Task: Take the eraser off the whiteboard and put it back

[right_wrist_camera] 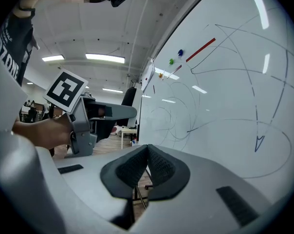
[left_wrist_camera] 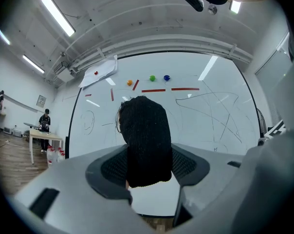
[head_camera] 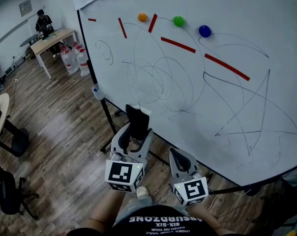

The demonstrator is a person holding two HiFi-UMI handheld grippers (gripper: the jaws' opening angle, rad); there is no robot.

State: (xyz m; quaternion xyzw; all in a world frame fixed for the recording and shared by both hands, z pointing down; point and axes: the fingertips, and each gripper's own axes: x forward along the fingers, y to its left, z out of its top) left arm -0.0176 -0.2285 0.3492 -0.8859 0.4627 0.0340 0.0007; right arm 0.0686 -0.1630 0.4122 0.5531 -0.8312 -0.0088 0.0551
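My left gripper [head_camera: 137, 127] is shut on the black eraser [head_camera: 137, 123], which stands upright between its jaws, just in front of the whiteboard [head_camera: 237, 107]. In the left gripper view the eraser [left_wrist_camera: 146, 140] fills the middle, its felt side toward the camera, clamped by both pads. The whiteboard [left_wrist_camera: 195, 116] behind it bears thin scribbles and red strokes. My right gripper [head_camera: 177, 157] hangs lower and to the right, shut and empty; its pads [right_wrist_camera: 139, 167] meet with nothing between them. From the right gripper view the left gripper [right_wrist_camera: 96, 113] with the eraser shows at the left.
Orange [head_camera: 142, 17], green [head_camera: 178, 20] and blue [head_camera: 204, 31] magnets stick near the board's top. The board's stand legs [head_camera: 111, 127] reach the wooden floor below it. A table [head_camera: 52, 39] with a person and water jugs [head_camera: 74, 60] stands far left; a black chair [head_camera: 11, 191] is at lower left.
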